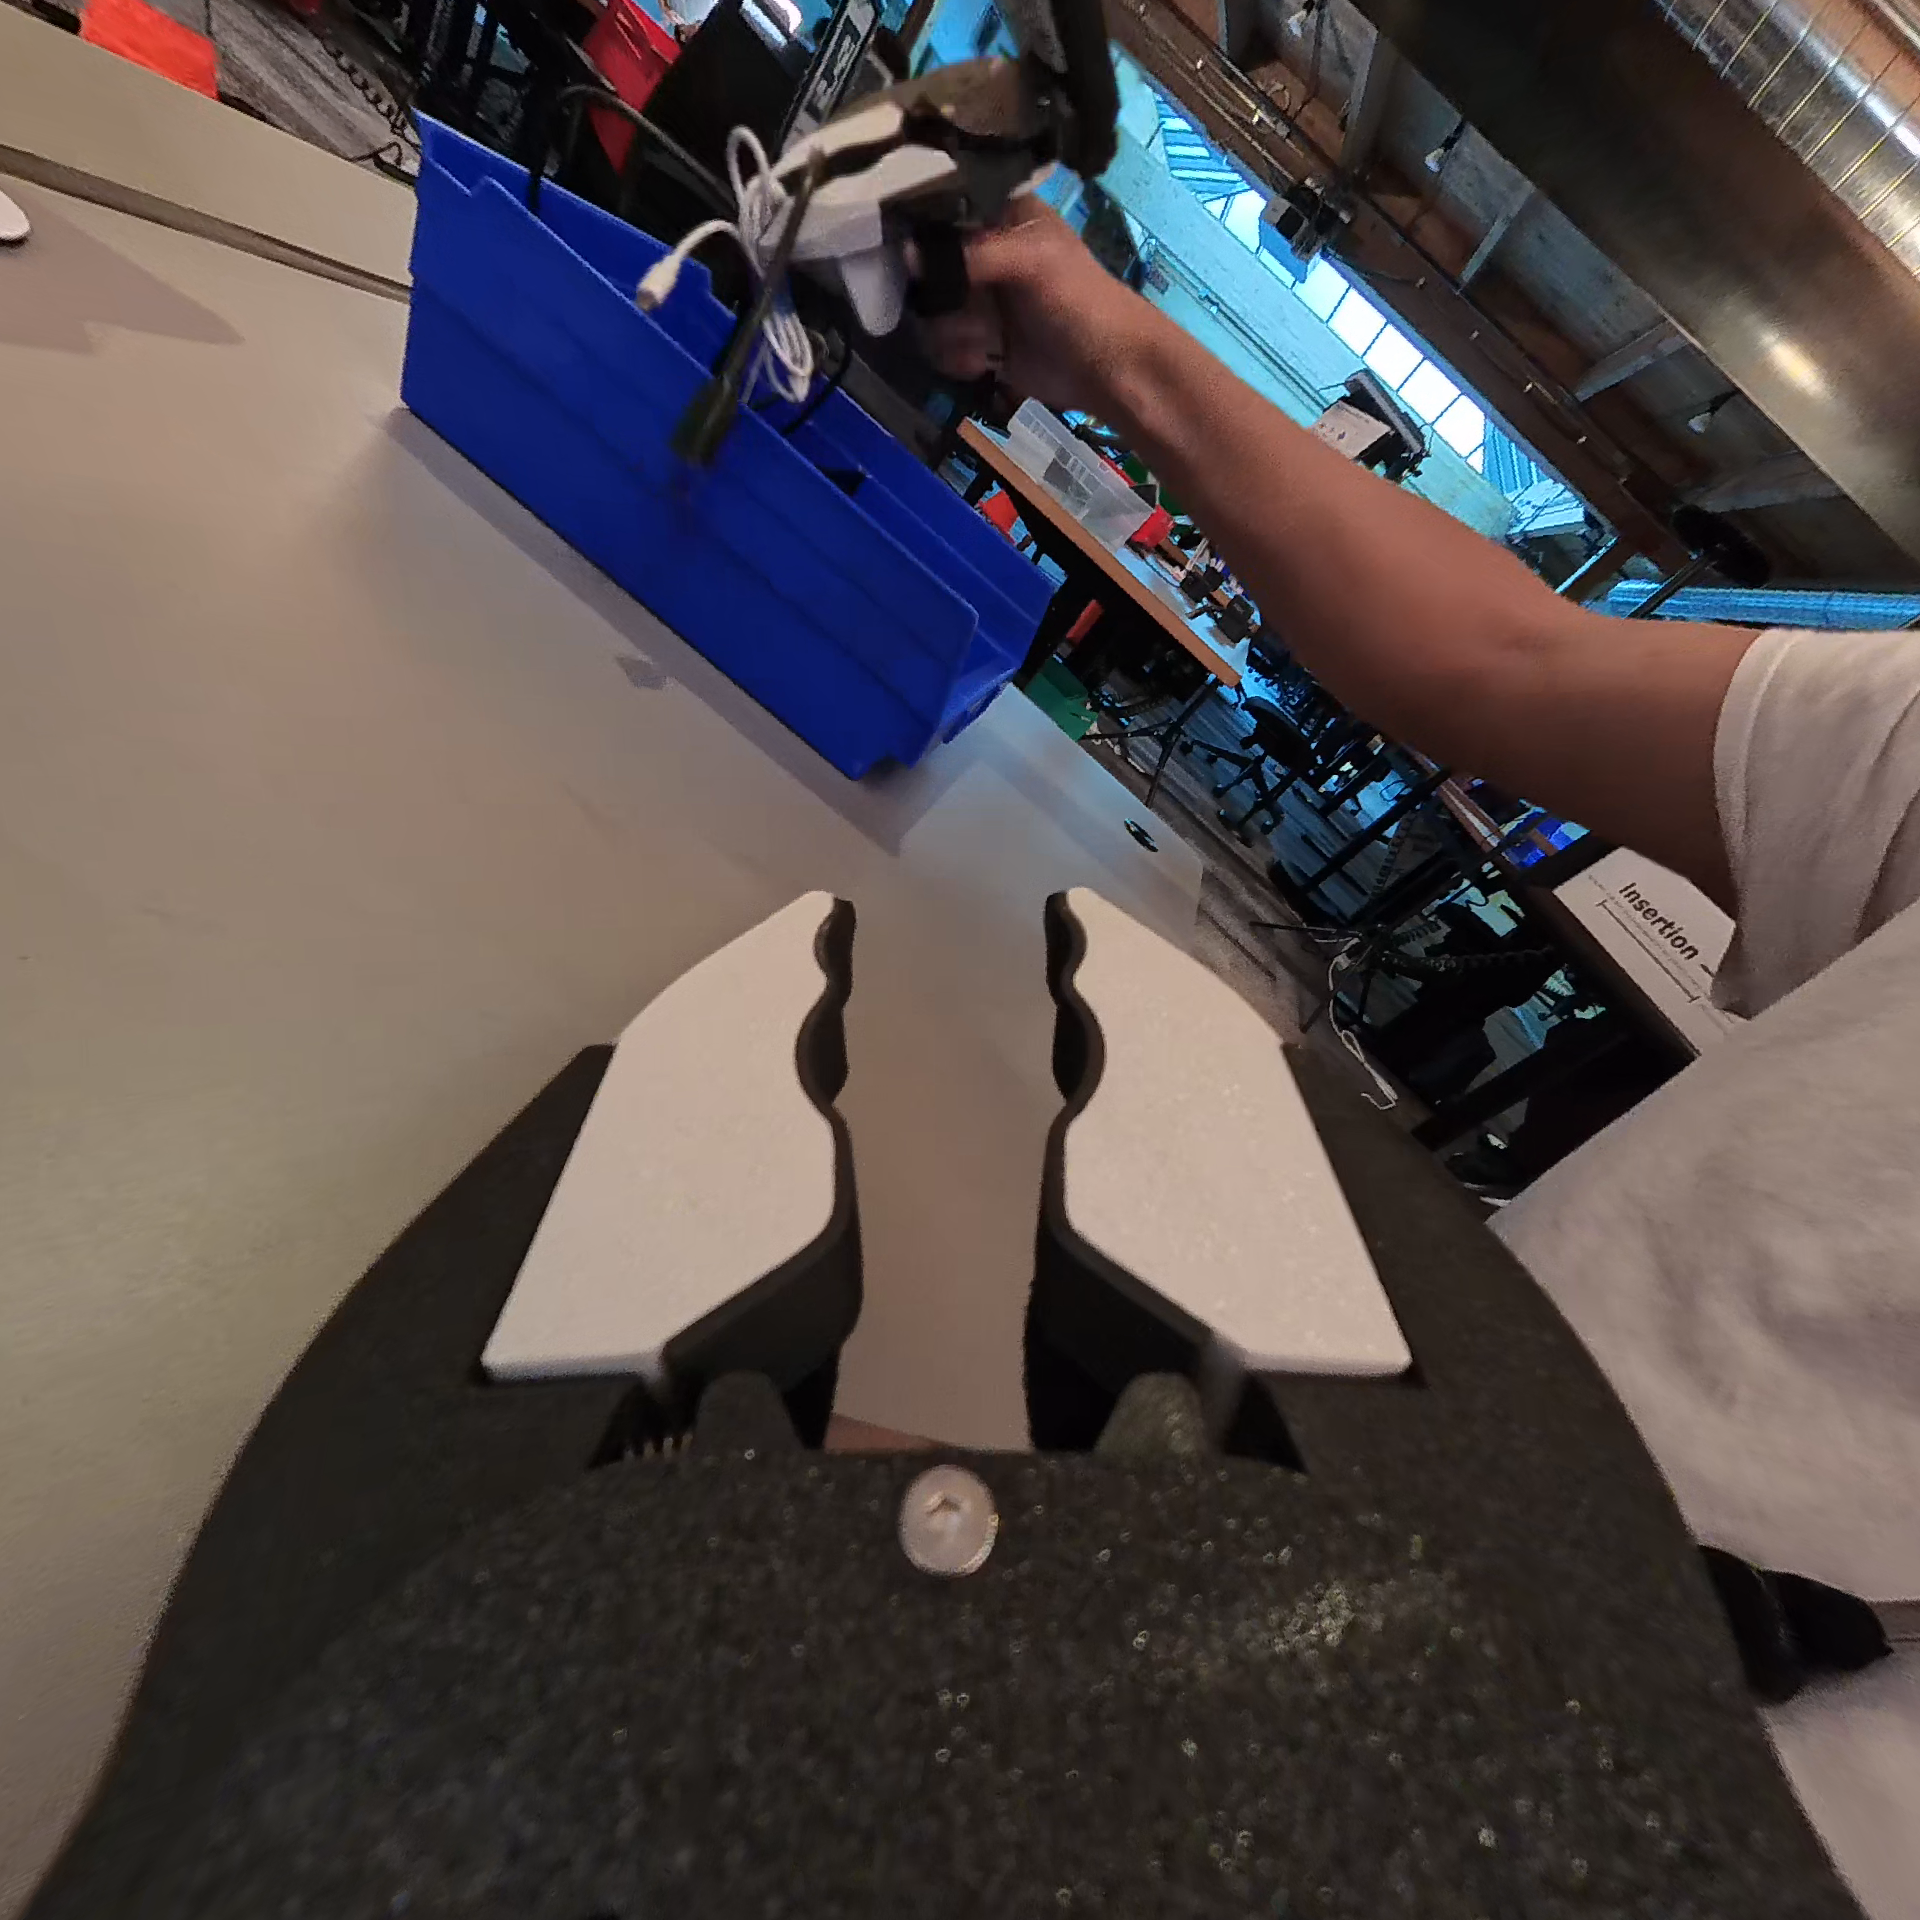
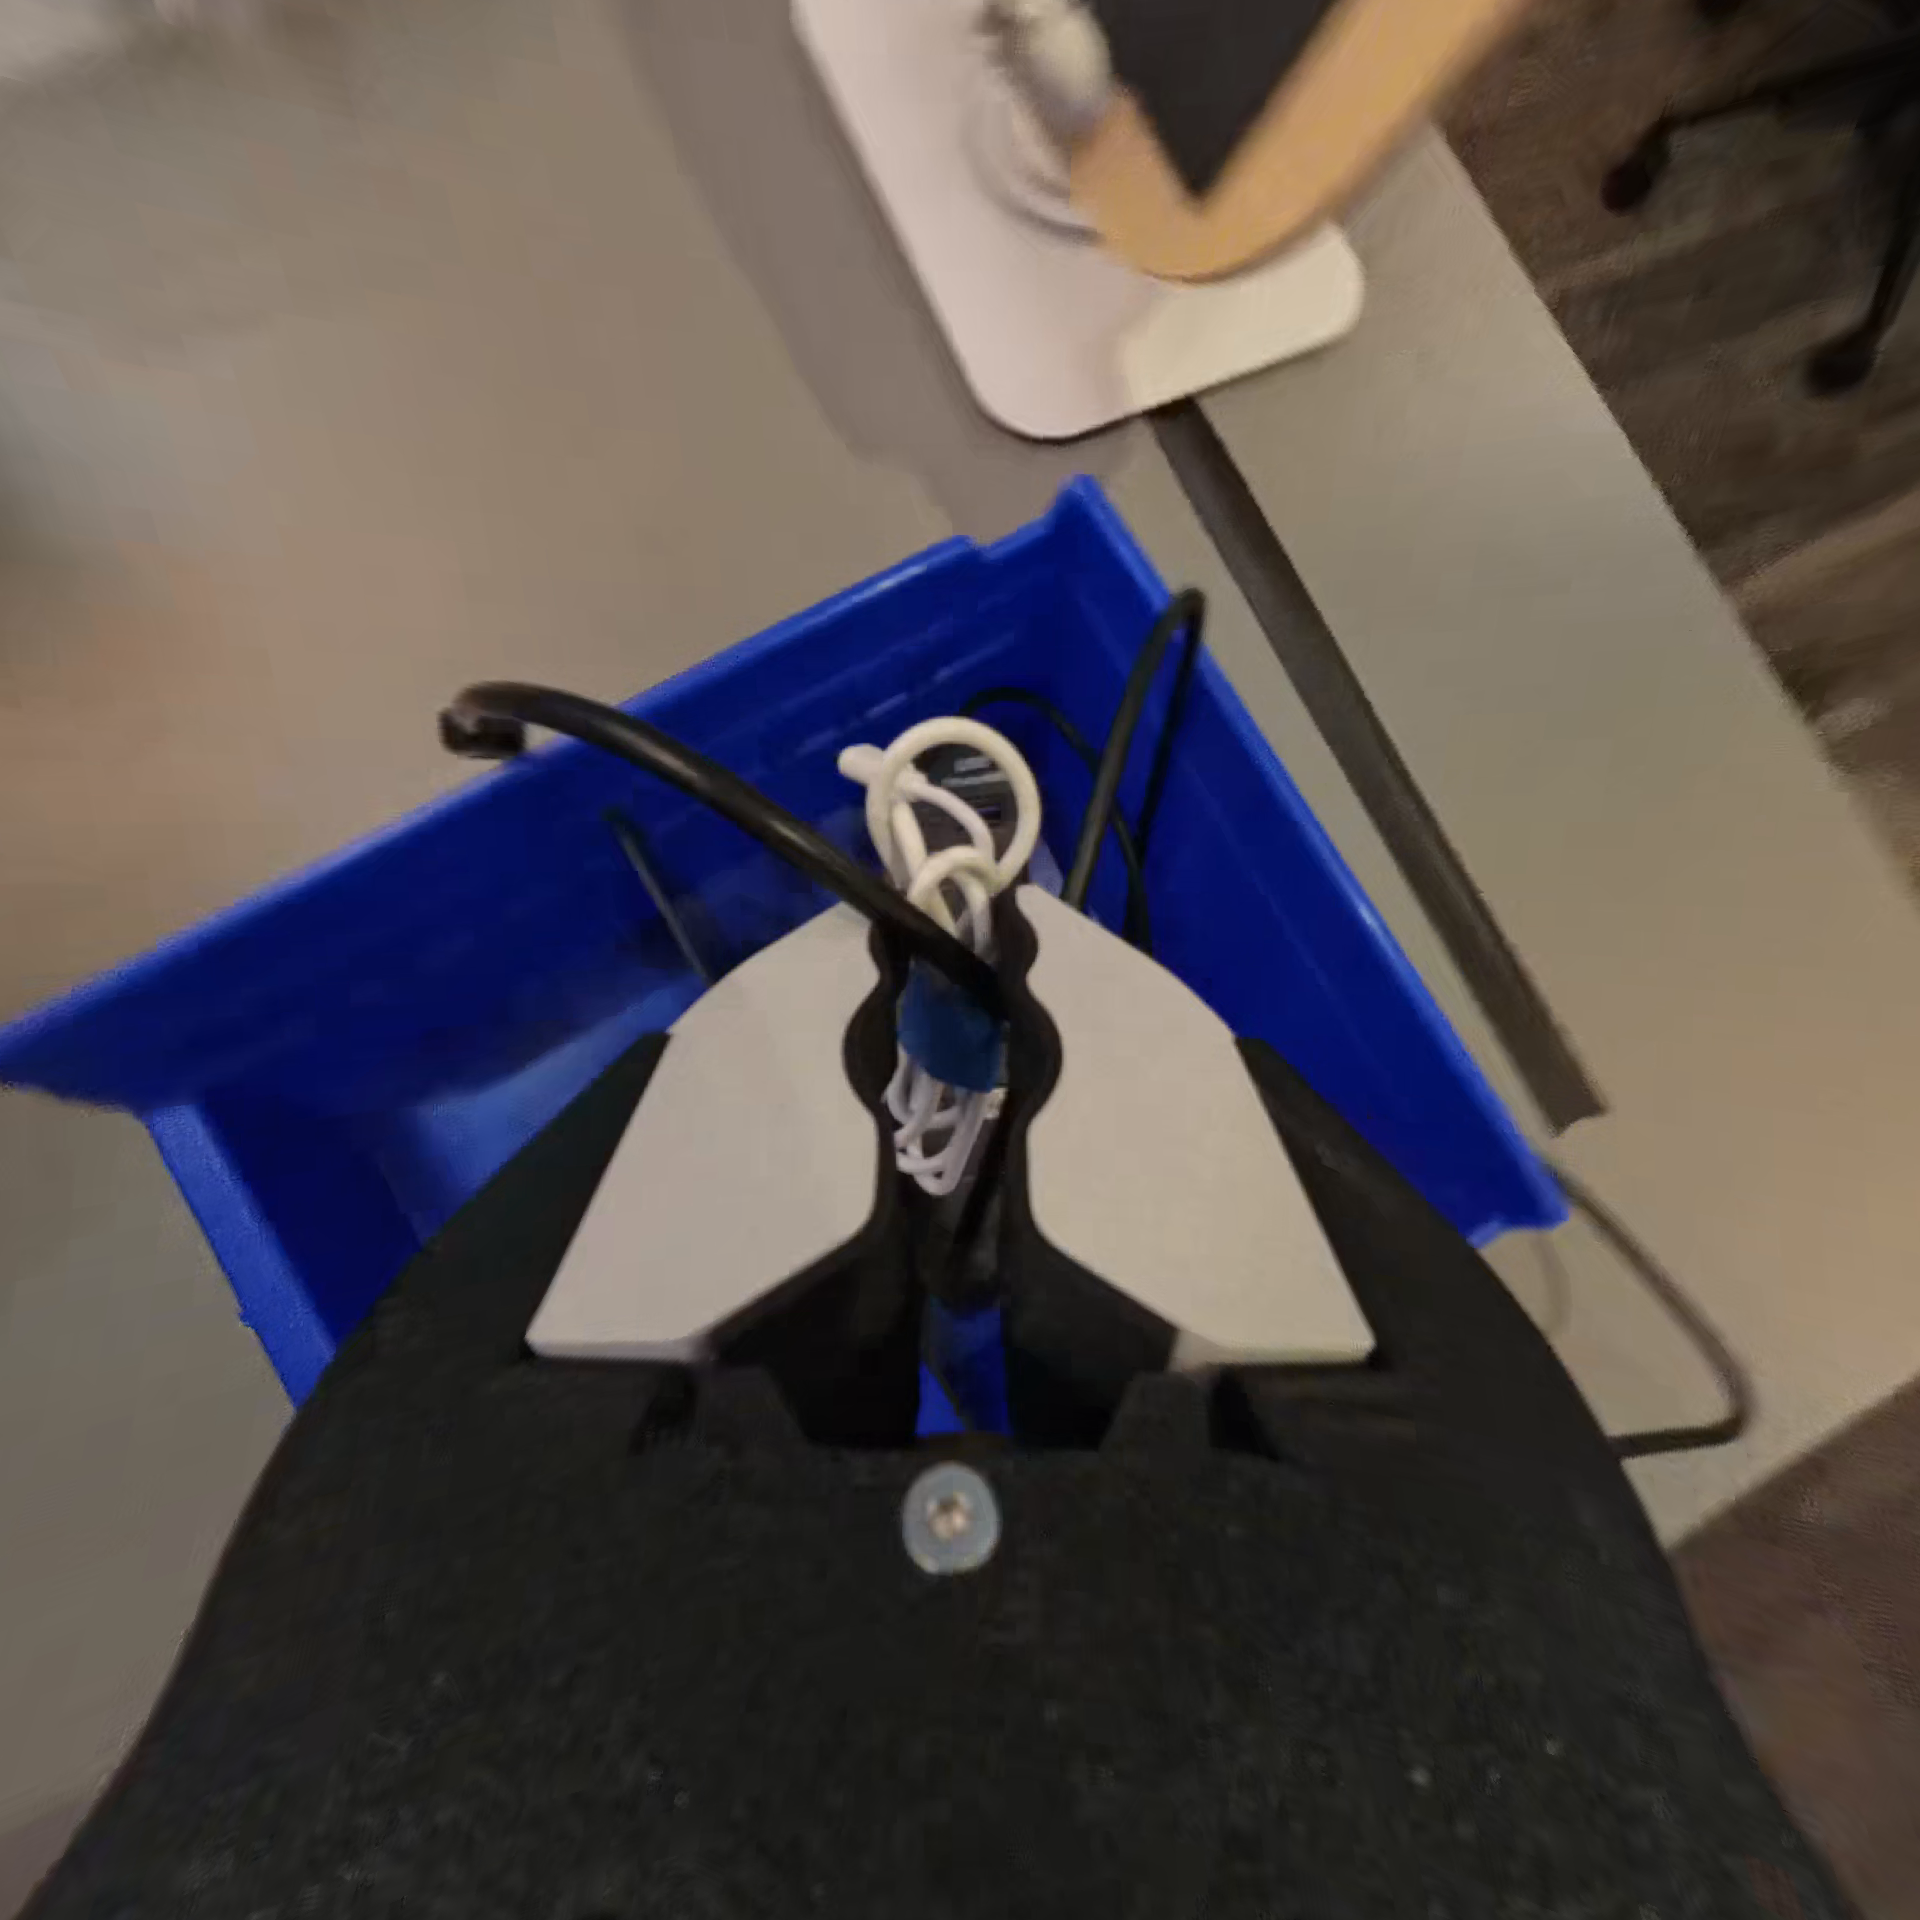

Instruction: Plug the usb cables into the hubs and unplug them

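Holding: right gripper [image 2: 951, 925] clamped on coiled white USB cable bundle [image 2: 951, 862] and black cable [image 2: 665, 753], above blue plastic bin [image 2: 1278, 831].
Left gripper [image 1: 948, 935]: fingers parted, empty, over grey tabletop [image 1: 312, 831].

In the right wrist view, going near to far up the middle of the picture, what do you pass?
Right gripper shut on a bundle of cables → white cable loop sticking out past the fingertips → blue bin underneath → grey table → white flat base at the far edge.
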The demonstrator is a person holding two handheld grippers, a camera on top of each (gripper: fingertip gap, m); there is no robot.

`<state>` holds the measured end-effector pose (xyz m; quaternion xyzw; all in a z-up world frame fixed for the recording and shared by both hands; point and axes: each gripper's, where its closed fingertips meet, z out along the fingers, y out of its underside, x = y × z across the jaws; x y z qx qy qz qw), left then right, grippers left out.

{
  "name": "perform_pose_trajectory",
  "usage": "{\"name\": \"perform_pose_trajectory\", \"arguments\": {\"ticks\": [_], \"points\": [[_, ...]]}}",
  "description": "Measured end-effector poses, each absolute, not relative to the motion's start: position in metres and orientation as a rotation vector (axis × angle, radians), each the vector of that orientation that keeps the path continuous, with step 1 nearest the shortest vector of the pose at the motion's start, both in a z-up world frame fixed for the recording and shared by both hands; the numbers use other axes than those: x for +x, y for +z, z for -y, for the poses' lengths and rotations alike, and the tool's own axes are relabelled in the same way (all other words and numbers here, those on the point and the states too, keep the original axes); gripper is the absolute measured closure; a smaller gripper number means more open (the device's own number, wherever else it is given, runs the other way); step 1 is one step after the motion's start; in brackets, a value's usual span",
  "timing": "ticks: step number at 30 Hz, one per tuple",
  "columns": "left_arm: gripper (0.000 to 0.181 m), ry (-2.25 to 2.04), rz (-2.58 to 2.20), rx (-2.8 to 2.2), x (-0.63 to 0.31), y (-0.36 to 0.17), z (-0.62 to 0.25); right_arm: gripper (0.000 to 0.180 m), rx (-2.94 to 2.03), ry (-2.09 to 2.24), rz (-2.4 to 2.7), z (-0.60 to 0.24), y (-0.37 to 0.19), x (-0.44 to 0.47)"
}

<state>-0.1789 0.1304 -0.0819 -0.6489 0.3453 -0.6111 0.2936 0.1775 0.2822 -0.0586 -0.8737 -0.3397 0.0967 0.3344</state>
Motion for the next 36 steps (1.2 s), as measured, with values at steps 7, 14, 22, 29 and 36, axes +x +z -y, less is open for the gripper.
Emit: {"name": "perform_pose_trajectory", "arguments": {"ticks": [7, 14, 22, 29, 36], "points": [[0.146, -1.63, -0.924, -1.732, -0.179, -0.082, -0.129, 0.165, -2.38, 0.332, 0.147, -0.306, -0.072, 0.239], [0.145, -1.629, -0.925, -1.739, -0.178, -0.084, -0.129, 0.166, -2.335, 0.432, -0.189, -0.308, -0.076, 0.253], [0.145, -1.627, -0.94, -1.743, -0.177, -0.085, -0.127, 0.166, -2.284, -0.129, -0.011, -0.313, -0.072, 0.261], [0.145, -1.631, -0.925, -1.745, -0.178, -0.085, -0.129, 0.163, -2.342, -0.138, 0.05, -0.308, -0.079, 0.256], [0.145, -1.637, -0.948, -1.743, -0.176, -0.086, -0.125, 0.143, -2.406, -0.287, 0.658, -0.294, -0.071, 0.199]]}}
